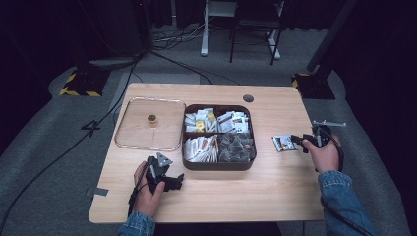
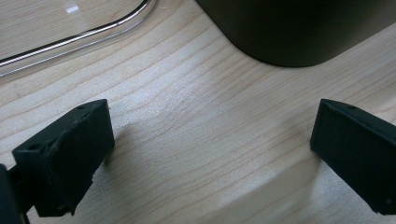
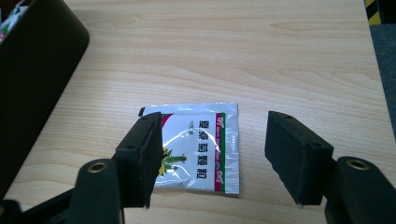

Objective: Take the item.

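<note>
A small white sachet (image 3: 198,154) with green and red print lies flat on the wooden table (image 1: 275,187), right of the dark compartment box (image 1: 216,166). My right gripper (image 3: 217,128) is open just over the sachet: its left jaw overlaps the sachet's left part, and the pads do not press on it. In the high view the sachet (image 1: 284,143) lies just ahead of the right gripper (image 1: 296,141). Left of the box's near corner, my left gripper (image 1: 177,181) rests low on the table, and its jaws (image 2: 212,126) stand wide with only bare wood between them.
The box holds several sachets and tea bags in its compartments. A clear lid (image 1: 147,129) with a small knob (image 1: 152,119) lies flat left of it, and its rim (image 2: 79,42) runs close ahead of the left gripper. The box wall (image 3: 32,74) stands left of the right gripper.
</note>
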`<state>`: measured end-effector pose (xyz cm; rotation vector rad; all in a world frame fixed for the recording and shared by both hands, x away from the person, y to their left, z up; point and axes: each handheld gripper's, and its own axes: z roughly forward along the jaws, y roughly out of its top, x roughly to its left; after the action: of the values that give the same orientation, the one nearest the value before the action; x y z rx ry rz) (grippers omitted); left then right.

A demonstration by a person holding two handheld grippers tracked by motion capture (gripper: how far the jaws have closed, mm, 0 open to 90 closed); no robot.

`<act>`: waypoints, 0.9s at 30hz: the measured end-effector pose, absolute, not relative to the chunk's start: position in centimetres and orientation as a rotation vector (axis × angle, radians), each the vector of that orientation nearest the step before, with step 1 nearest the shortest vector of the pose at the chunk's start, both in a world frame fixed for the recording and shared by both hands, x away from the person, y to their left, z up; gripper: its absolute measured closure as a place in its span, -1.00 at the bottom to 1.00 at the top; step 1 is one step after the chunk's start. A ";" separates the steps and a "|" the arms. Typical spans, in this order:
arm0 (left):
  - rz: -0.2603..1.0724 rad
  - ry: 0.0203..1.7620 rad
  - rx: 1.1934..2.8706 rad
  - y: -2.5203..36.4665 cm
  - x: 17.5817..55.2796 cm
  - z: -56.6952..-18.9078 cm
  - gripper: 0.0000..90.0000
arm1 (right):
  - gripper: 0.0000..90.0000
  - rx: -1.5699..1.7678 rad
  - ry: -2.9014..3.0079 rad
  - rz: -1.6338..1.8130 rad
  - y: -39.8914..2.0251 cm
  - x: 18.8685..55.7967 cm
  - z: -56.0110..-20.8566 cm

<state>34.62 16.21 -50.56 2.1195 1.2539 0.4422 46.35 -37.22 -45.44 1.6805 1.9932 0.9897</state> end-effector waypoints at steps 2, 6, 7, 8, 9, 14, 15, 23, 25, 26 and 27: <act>0.442 1.254 2.120 16.2 34.6 -50.6 -1.00 | -0.16 1.667 1.995 0.996 -37.2 46.2 -45.2; 0.442 1.254 2.119 16.2 34.6 -50.6 -1.00 | -0.16 1.629 2.009 1.029 -36.8 45.8 -44.3; 0.443 1.253 2.122 16.2 34.6 -50.6 -1.00 | -0.16 1.615 2.018 1.041 -36.6 45.6 -44.0; 0.443 1.254 2.120 16.2 34.6 -50.6 -1.00 | -0.16 1.602 2.025 1.051 -36.4 45.4 -43.7; 0.443 1.253 2.122 16.2 34.6 -50.6 -1.00 | -0.16 1.586 2.033 1.061 -36.3 45.3 -43.4; 0.448 1.251 2.125 16.3 34.4 -50.5 -1.00 | -0.16 1.520 2.079 1.126 -35.4 44.1 -42.1; 0.448 1.250 2.123 16.3 34.3 -50.6 -1.00 | -0.16 1.504 2.092 1.150 -35.2 43.9 -41.9; 0.442 1.245 2.127 16.6 33.8 -50.6 -1.00 | -0.16 1.406 2.158 1.225 -33.9 41.5 -41.2; 0.447 1.244 2.127 16.6 33.8 -50.6 -1.00 | -0.15 1.394 2.176 1.225 -33.6 40.9 -41.2; 0.446 1.242 2.129 16.6 33.8 -50.5 -1.00 | -0.15 1.383 2.182 1.227 -33.4 40.7 -41.3; 0.448 1.243 2.128 16.6 33.7 -50.6 -1.00 | -0.15 1.383 2.186 1.231 -33.3 40.4 -41.3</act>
<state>33.74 16.63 -50.55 2.1277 1.2428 0.4476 40.36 -33.27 -41.32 1.3833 2.1863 1.2309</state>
